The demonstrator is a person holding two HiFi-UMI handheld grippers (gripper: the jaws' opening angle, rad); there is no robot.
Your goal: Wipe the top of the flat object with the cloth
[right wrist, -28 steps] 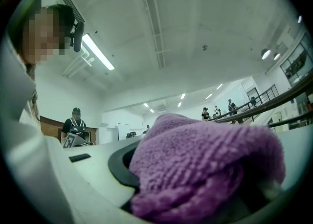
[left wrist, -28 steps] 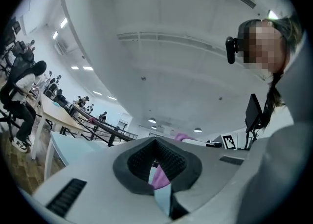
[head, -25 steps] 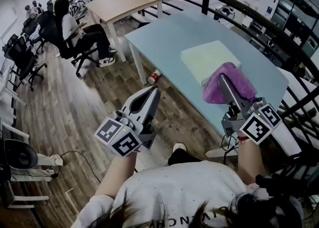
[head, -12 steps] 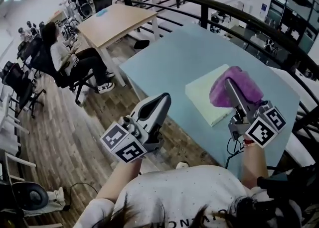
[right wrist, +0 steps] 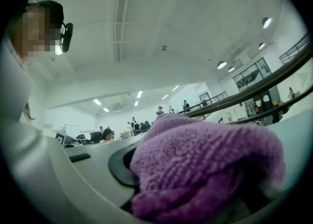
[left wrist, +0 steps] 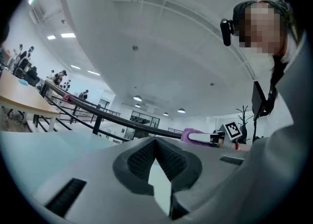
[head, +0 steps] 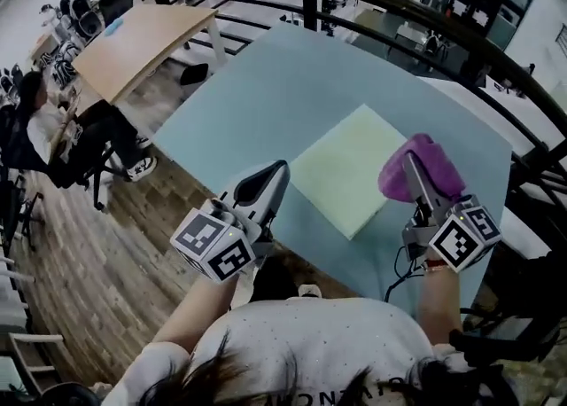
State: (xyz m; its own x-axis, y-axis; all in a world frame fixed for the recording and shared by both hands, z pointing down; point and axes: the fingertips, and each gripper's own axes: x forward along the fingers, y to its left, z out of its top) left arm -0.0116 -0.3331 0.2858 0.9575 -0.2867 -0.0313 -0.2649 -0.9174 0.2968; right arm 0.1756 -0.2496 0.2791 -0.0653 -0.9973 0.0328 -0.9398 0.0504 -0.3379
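Step judged: cloth poised, wiping not yet begun.
- Purple cloth [head: 423, 163]: pinched in right gripper [head: 413, 165] fingers, at right edge of flat green pad [head: 344, 169] on tabletop [head: 266, 94].
- Left gripper [head: 273, 175]: fingers pressed together, empty, left of pad.
- Next move: likely lower cloth onto pad, then sweep across.

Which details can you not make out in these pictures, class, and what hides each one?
Right gripper view: the purple cloth covers the fingers of the right gripper.
Head view: the cloth hides whether it touches the pale-green pad.
Both gripper views: tilted upward, so the pad falls outside the frame.

Fuzzy terry cloth [head: 418, 165]; matt table [head: 266, 94]
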